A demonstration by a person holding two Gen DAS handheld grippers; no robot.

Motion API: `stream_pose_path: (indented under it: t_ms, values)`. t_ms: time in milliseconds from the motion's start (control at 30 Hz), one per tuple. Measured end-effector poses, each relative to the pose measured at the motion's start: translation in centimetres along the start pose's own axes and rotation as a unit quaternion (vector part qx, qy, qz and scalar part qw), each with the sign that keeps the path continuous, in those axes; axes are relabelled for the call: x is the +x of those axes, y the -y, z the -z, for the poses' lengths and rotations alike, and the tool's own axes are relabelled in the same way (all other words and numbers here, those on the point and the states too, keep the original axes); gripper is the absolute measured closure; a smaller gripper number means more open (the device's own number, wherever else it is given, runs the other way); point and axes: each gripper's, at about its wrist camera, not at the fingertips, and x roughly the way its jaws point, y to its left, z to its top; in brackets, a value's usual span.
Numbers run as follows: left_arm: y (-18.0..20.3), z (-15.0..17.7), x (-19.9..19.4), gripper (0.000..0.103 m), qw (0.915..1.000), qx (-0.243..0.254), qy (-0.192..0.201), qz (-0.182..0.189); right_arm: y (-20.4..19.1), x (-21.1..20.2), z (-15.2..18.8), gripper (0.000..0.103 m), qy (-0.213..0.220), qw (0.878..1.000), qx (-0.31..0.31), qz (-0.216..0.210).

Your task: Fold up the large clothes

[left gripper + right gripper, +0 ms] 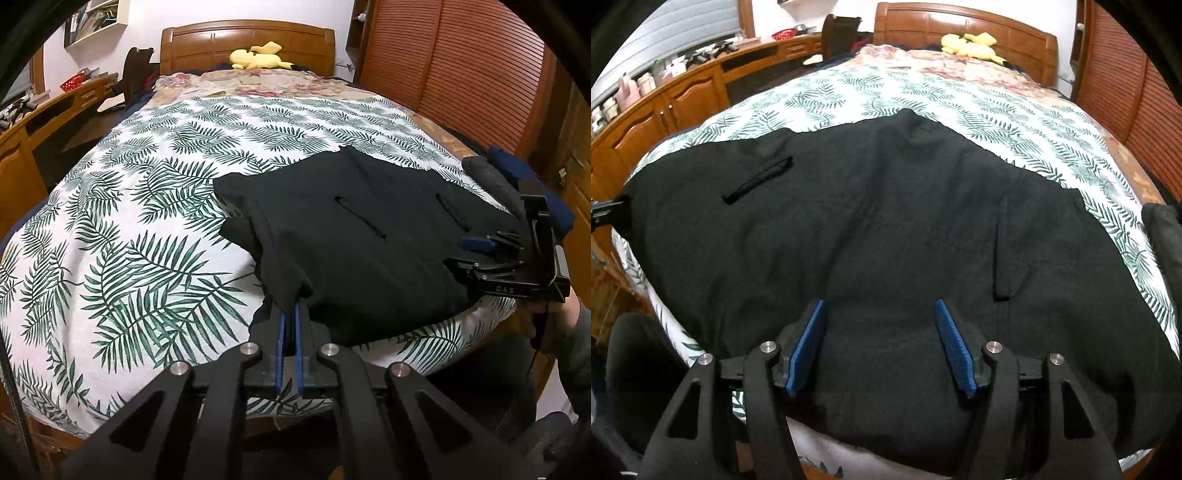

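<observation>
A large black garment with two slit pockets lies folded on the near part of the leaf-print bedspread. My left gripper is shut on the garment's near left corner, the cloth pinched between its blue pads. My right gripper is open, its blue pads wide apart just above the garment near its front edge, holding nothing. The right gripper also shows in the left wrist view at the garment's right side. The left gripper's tip shows in the right wrist view at the garment's left edge.
A yellow plush toy lies by the wooden headboard. A wooden desk runs along the left of the bed. A slatted wooden wardrobe stands on the right. Dark folded clothes sit at the bed's right edge.
</observation>
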Motion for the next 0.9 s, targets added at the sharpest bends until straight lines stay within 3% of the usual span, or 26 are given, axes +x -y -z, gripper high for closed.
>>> stream_pose_path:
  t_ms: [200,367,633,900]
  values:
    - [-0.3,0.4,0.7,0.103,0.9999,-0.009,-0.006,-0.002,0.0,-0.3,-0.6,0.040,-0.005,1.000,-0.002,0.002]
    - [0.0,0.1,0.3,0.103,0.9997,-0.011,0.004,0.022,-0.1,0.2,-0.3,0.039,-0.005,1.000,-0.002,0.000]
    - [2.6,-3.2,-1.7,0.103,0.9982,0.005,0.044,0.040,0.2,0.7,0.3,0.039,0.005,1.000,0.004,-0.010]
    - [8.0,-7.7,-3.1,0.103,0.9936,0.046,0.081,0.064,2.0,-0.9,0.8,0.039,0.024,0.999,0.014,-0.042]
